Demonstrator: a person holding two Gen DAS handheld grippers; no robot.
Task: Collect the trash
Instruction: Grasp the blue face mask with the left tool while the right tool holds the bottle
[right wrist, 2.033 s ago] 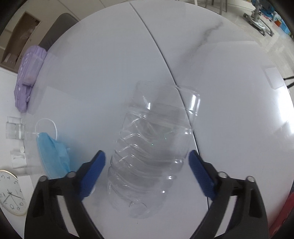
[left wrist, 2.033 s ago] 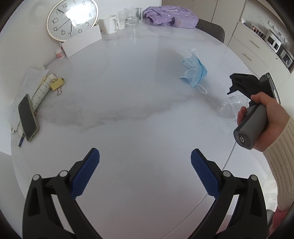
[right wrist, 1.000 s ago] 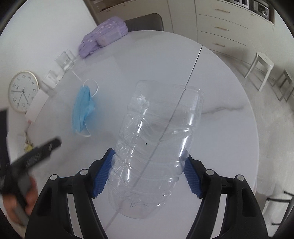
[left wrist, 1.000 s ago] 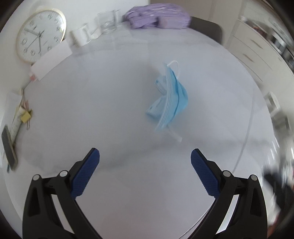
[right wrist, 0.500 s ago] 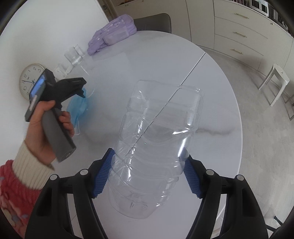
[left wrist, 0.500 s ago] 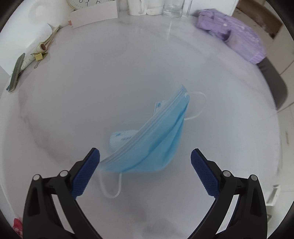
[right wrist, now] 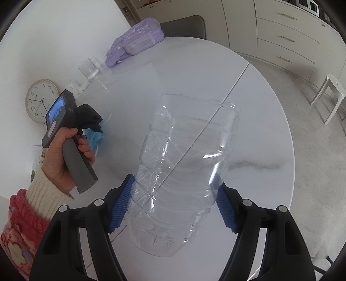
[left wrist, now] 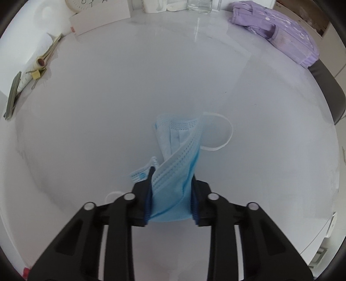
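A crumpled blue face mask [left wrist: 179, 164] lies on the white round table [left wrist: 108, 108], one white ear loop spread to its right. My left gripper [left wrist: 172, 176] points down at it and its jaws are closing, with the mask bunched between the blue pads. In the right wrist view the same left gripper [right wrist: 95, 123] is held by a hand, over the face mask [right wrist: 95, 138]. My right gripper [right wrist: 173, 179] is shut on a clear, crushed plastic bottle [right wrist: 186, 164], held up off the table [right wrist: 194, 69].
A purple pouch [left wrist: 279, 32], a glass [left wrist: 203, 5] and a white card [left wrist: 99, 17] stand along the table's far edge. Papers and a phone [left wrist: 13, 97] lie at the left. A wall clock [right wrist: 41, 100], a dark chair [left wrist: 328, 90] and a white stool [right wrist: 328, 95] surround the table.
My left gripper came down over the mask and its jaws went from wide open to pinching the mask. The right gripper keeps the bottle and has hardly shifted.
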